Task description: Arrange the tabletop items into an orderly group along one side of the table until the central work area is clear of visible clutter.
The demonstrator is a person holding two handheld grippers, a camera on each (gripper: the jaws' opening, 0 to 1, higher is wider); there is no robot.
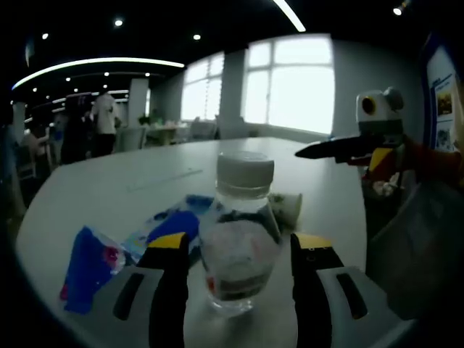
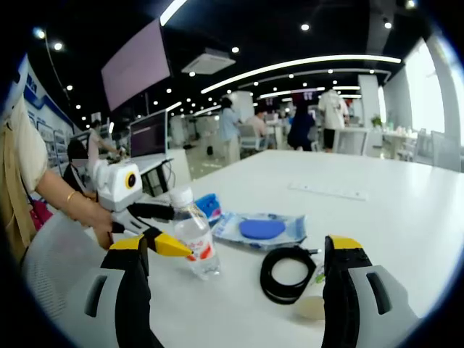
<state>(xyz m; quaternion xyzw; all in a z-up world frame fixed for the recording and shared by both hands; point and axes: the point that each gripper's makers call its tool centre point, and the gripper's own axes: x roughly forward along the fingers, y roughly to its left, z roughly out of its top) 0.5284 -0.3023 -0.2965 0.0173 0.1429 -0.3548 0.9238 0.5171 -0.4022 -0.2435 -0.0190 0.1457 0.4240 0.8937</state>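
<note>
- Bottle, clear plastic with a white cap, is seen at lower centre of the left gripper view, upright on the white table, standing between the two yellow-tipped jaws of the left gripper.
- In the right gripper view the same bottle appears at left of centre with the left gripper closed in on either side of it; whether the jaws are pressing on it or merely flanking it cannot be told.
- The step in hand is judged to be the taking up of the bottle, so that it can be carried to the grouped side of the table.
- A firm closing on the bottle's body and a level lift are called for next, since the bottle is tall and could tip.
- The right gripper is held wide apart, empty, low over the table, with a black cable coil lying between its jaws at lower centre.
- A blue-and-clear packet lies just behind the coil, and a blue wrapper at lower left of the left gripper view.
- The right gripper is seen at right of the left gripper view, hovering well apart from the bottle.
</note>
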